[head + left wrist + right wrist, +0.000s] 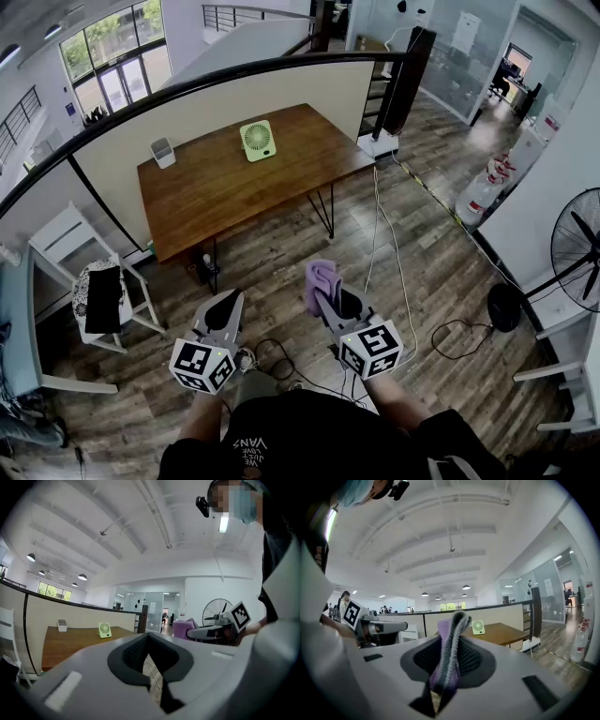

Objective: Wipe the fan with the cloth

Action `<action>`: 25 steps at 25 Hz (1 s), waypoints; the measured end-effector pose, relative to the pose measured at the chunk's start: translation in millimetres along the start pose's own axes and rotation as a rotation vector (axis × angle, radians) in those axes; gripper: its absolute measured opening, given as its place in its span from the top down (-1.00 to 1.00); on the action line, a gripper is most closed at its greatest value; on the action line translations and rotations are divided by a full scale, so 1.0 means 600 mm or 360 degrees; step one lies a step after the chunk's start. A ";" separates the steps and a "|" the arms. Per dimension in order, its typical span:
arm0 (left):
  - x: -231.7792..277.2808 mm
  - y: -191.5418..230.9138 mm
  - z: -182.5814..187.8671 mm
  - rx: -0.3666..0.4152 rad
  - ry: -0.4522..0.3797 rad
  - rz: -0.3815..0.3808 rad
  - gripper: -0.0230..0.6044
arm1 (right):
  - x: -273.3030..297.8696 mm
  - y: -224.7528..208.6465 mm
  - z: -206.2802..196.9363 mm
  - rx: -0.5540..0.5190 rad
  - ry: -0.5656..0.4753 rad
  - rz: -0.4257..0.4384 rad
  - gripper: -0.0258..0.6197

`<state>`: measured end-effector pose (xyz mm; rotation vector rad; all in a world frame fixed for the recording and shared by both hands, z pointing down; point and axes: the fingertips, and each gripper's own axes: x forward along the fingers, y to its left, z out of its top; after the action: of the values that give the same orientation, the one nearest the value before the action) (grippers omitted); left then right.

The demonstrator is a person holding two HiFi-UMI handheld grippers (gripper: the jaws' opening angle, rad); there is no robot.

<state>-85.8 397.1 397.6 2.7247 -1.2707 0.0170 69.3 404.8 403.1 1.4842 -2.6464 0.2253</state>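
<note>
Left gripper (pixel 223 307): I see it held level and low in front of the person's body, pointing toward the table. Its jaws are pressed together with nothing between them.
Right gripper (pixel 330 292): It sits just beside the left one at about the same height, tipped slightly downward. Its jaws are clamped on the cloth.
Floor (pixel 441 281): Dark wood planks, with thin cables trailing across them between the grippers and the table.
Partition (pixel 225 103): A cream wall panel topped by a black rail runs behind the table.
Table (pixel 225 187): Brown wooden top on thin black legs, well apart from both grippers.
Pedestal fan (pixel 579 246): Large black fan at the right edge of the head view, well apart from the table.
Chair (pixel 80 272): White, standing left of the table with a dark item lying on it.
Fan (pixel 257 141): Small and pale green, with a square housing and round grille. It stands upright near the table's far edge and neither gripper touches it.
White box (pixel 163 152): Small, on the tabletop to the left of the fan, apart from it.
Cloth (pixel 450 658): Purple with a grey and white edge, folded and standing up out of the right gripper's jaws.
</note>
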 end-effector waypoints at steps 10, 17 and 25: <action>0.068 0.045 -0.028 -0.0053 0.0073 -0.0019 0.89 | 0.063 -0.037 -0.008 0.0100 0.0041 0.0040 0.63; 0.148 0.126 -0.036 -0.0122 0.0122 -0.0094 0.89 | 0.161 -0.081 0.012 0.0121 0.0075 -0.0016 0.63; 0.243 0.228 -0.018 -0.0125 0.0172 -0.0267 0.89 | 0.282 -0.122 0.030 0.0179 0.0088 -0.0139 0.63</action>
<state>-95.6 200.6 433.9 2.7124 -0.9910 0.0941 43.6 221.8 417.8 1.5979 -2.5580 0.4081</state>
